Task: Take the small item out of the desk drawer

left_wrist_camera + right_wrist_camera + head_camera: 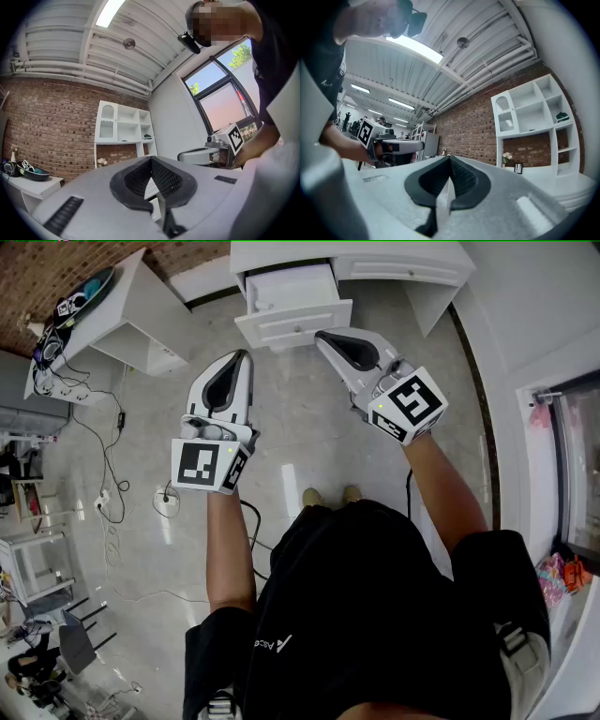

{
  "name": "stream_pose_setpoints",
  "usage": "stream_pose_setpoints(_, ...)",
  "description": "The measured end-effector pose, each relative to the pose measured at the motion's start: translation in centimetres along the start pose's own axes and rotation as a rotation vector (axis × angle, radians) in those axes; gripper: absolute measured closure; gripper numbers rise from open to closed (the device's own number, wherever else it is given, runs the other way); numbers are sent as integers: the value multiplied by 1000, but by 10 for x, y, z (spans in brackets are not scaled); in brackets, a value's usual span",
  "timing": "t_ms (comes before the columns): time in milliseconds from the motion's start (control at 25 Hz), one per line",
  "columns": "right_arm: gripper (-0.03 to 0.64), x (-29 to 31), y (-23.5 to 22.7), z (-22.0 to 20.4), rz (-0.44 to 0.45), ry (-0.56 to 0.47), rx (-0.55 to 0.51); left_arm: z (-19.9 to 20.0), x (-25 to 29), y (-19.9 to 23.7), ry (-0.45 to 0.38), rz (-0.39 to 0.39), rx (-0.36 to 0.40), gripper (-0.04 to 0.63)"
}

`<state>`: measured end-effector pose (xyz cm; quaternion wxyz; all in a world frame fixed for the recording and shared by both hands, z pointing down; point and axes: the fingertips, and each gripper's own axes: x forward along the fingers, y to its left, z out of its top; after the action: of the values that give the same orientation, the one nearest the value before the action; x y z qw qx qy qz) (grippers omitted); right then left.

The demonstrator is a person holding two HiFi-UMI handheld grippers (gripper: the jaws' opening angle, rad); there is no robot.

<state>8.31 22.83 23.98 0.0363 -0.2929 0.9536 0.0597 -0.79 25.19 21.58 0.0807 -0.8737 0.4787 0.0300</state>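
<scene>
Only the head view looks down on the white counter (394, 263) and its drawer (292, 298), which stands pulled out toward the person. The drawer's inside reads as pale and white, and the item is too small to make out in it. In that view the left claw (246, 354) hangs over the floor (309, 427), short of the drawer's front. The right claw (323, 334) has its tip just at the drawer's lower right corner, though contact cannot be judged from above. The two gripper views point upward and show neither the drawer nor the floor, but they settle what the head view leaves unclear. In the left gripper view the ribbed pads (164, 176) meet at the tip with nothing between them. In the right gripper view the pads (461, 178) are likewise pressed together and empty. Each of these views also catches the other claw from the side, with its marker cube. Both show a brick wall (51, 126) and a white shelf (124, 124) that the head view lacks. A window (225, 93) appears only in the left gripper view.
</scene>
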Motion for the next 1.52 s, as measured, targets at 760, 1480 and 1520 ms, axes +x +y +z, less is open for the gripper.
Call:
stream_pose_setpoints(760, 615, 60, 21, -4, -11, 11, -22, -9, -28, 72, -23, -7, -11, 595)
stream_pose_setpoints(1480, 615, 174, -70, -51, -2, 21, -18, -55, 53, 192, -12, 11, -10, 595)
stream_pose_setpoints(1520, 615, 183, -83, -58, 5, 24, -13, -59, 67, 199, -11, 13, -10, 595)
